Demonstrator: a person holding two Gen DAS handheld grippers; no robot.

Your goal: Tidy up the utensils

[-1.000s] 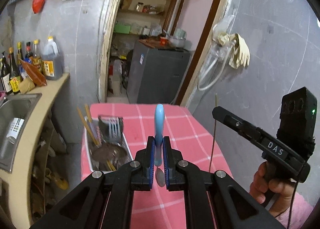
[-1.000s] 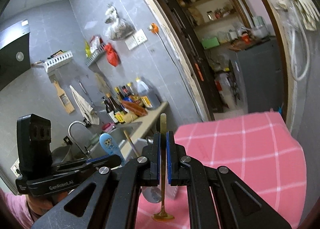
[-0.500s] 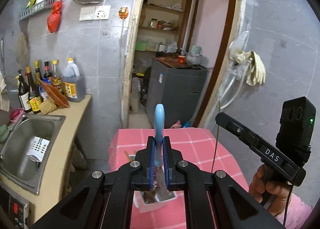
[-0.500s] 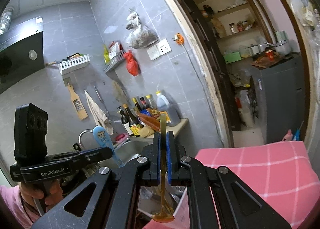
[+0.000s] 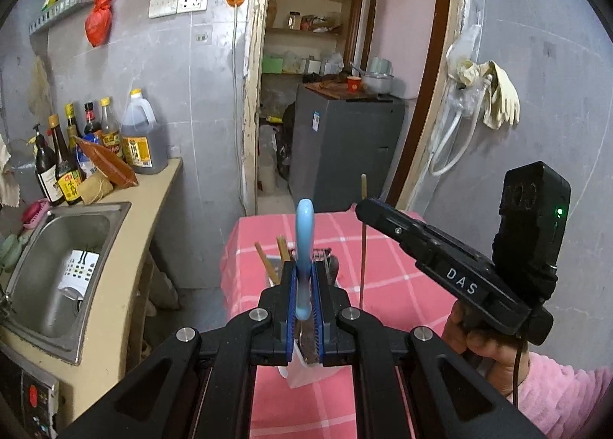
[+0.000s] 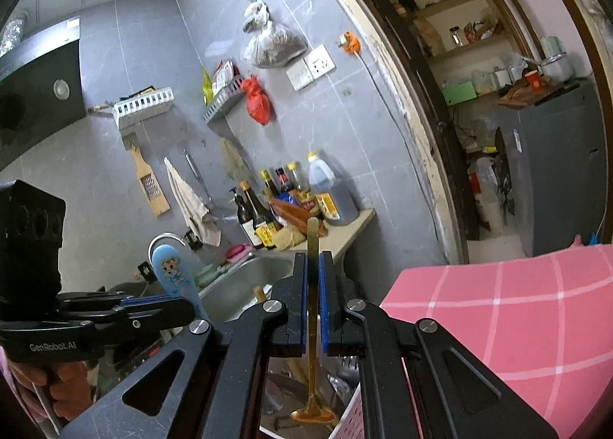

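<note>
My left gripper point(image 5: 305, 297) is shut on a spoon with a blue handle point(image 5: 304, 236), handle up, metal bowl hanging below the pads. It also shows in the right wrist view point(image 6: 174, 278). My right gripper point(image 6: 314, 297) is shut on a thin brown wooden spoon point(image 6: 313, 324), bowl end down point(image 6: 312, 416). Both hang above a white utensil tray point(image 5: 302, 374) on the pink checked table point(image 5: 383, 278). The tray holds chopsticks point(image 5: 264, 262) and metal utensils, mostly hidden by my left gripper. The right gripper's body point(image 5: 452, 278) appears in the left wrist view, to the right.
A steel sink point(image 5: 53, 262) and counter with sauce bottles point(image 5: 61, 167) stand to the left of the table. A grey cabinet point(image 5: 345, 148) sits in the doorway behind. Rubber gloves point(image 5: 494, 94) hang on the right wall.
Both grippers have lifted and pulled back with their spoons still held. The tray now sits lower and partly behind my left gripper, and the right gripper has come closer to the left.
</note>
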